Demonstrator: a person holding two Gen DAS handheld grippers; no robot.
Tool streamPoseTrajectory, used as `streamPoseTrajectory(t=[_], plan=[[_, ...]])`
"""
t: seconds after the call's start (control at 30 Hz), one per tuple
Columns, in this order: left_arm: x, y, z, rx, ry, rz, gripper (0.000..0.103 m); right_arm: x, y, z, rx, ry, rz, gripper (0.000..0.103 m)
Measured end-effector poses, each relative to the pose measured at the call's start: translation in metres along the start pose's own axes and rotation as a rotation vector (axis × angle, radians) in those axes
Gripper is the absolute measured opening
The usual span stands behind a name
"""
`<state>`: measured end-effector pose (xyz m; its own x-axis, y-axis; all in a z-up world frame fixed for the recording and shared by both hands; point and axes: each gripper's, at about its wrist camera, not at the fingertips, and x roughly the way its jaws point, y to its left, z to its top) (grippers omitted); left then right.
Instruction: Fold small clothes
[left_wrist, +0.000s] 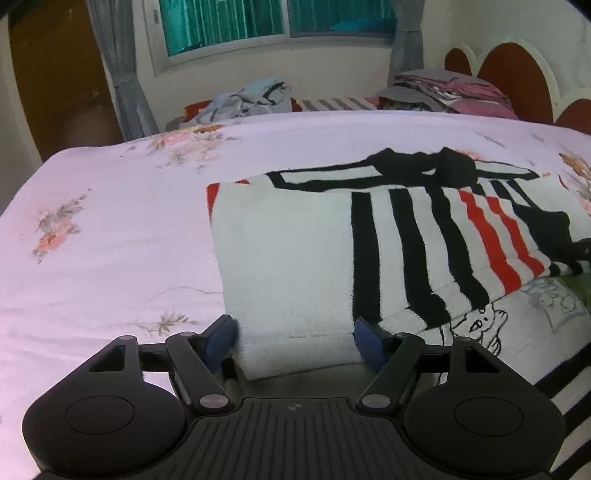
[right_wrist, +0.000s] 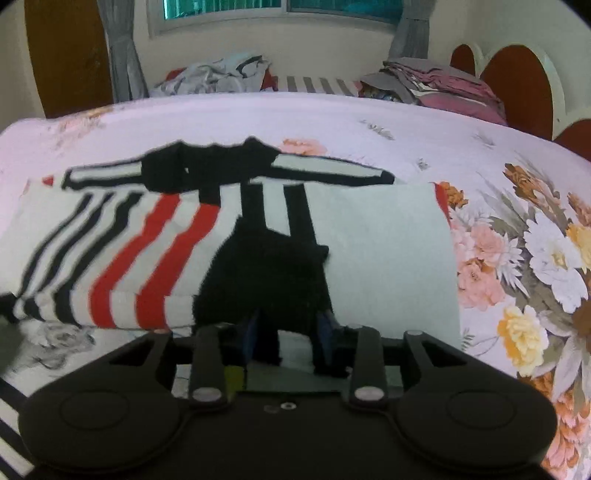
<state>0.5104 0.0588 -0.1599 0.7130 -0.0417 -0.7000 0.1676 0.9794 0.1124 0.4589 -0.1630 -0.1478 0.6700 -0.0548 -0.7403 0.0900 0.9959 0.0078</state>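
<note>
Left wrist view: the sweater — white knit with black and red stripes — lies spread on the bed, its black collar at the far side and both sleeves already folded in across the body. It sits flat, probably so the next fold can run straight. The left gripper straddles the white near hem: the blue pads stand either side of the cloth, set wide, and do not look pressed on it. I read it as released, parked at the hem corner ready to pinch. Under the near edge a second cloth with a line drawing shows, so the sweater seems to rest partly on it. At the far end of the bed are a loose heap and a folded stack — likely the to-do and done piles.

Right wrist view: the same sweater fills the middle, the floral bedsheet to its right. The right gripper is at the near hem where a black patch hangs; its jaws are narrower, and black cloth sits between the pads. The pads are mostly hidden by the dark knit, so I cannot tell whether they clamp it or merely flank it.

Both grippers stand on the near hem, one toward each side — a sensible hold for lifting that edge up toward the collar.
</note>
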Motion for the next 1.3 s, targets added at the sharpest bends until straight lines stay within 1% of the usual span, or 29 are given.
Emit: streamPoseTrajectory(t=[0.03, 0.07, 0.1, 0.23, 0.47, 0.6, 0.8, 0.93, 1.03, 1.1, 1.13, 1.17, 1.23, 1.3], plan=[[-0.003, 0.0, -0.002, -0.003, 0.001, 0.013, 0.081, -0.006, -0.002, -0.002, 0.006, -0.015, 0.0, 0.038], [-0.006, 0.0, -0.004, -0.008, 0.0, 0.022, 0.092, -0.011, -0.005, -0.005, 0.01, -0.021, 0.002, 0.041], [-0.01, 0.001, -0.008, -0.01, -0.005, 0.032, 0.095, -0.016, -0.008, -0.009, 0.016, -0.02, 0.006, 0.042], [-0.028, -0.005, -0.025, 0.01, 0.006, 0.062, 0.096, -0.038, -0.021, -0.029, 0.031, -0.022, 0.024, 0.043], [-0.065, -0.015, -0.05, -0.002, -0.012, 0.084, 0.096, -0.082, -0.043, -0.063, 0.055, -0.036, 0.055, 0.049], [-0.086, -0.022, -0.066, 0.001, -0.015, 0.096, 0.096, -0.101, -0.051, -0.082, 0.055, -0.039, 0.067, 0.051], [-0.13, -0.03, -0.102, -0.006, -0.023, 0.091, 0.096, -0.141, -0.065, -0.121, 0.077, -0.039, 0.091, 0.051], [-0.161, -0.017, -0.139, -0.087, 0.002, 0.046, 0.095, -0.166, -0.08, -0.153, 0.116, -0.02, 0.135, 0.052], [-0.177, -0.006, -0.168, -0.144, 0.024, 0.035, 0.095, -0.179, -0.093, -0.178, 0.164, 0.01, 0.199, 0.051], [-0.185, 0.001, -0.187, -0.183, 0.039, 0.021, 0.087, -0.186, -0.102, -0.196, 0.205, 0.028, 0.24, 0.051], [-0.19, 0.007, -0.197, -0.22, 0.051, 0.001, 0.079, -0.189, -0.106, -0.204, 0.227, 0.032, 0.253, 0.051], [-0.191, 0.01, -0.204, -0.246, 0.061, -0.015, 0.074, -0.191, -0.109, -0.211, 0.248, 0.035, 0.268, 0.051], [-0.198, 0.017, -0.215, -0.293, 0.053, -0.058, 0.073, -0.194, -0.116, -0.223, 0.297, 0.041, 0.293, 0.051], [-0.201, 0.023, -0.219, -0.344, 0.056, -0.117, 0.072, -0.193, -0.123, -0.233, 0.349, 0.059, 0.318, 0.051]])
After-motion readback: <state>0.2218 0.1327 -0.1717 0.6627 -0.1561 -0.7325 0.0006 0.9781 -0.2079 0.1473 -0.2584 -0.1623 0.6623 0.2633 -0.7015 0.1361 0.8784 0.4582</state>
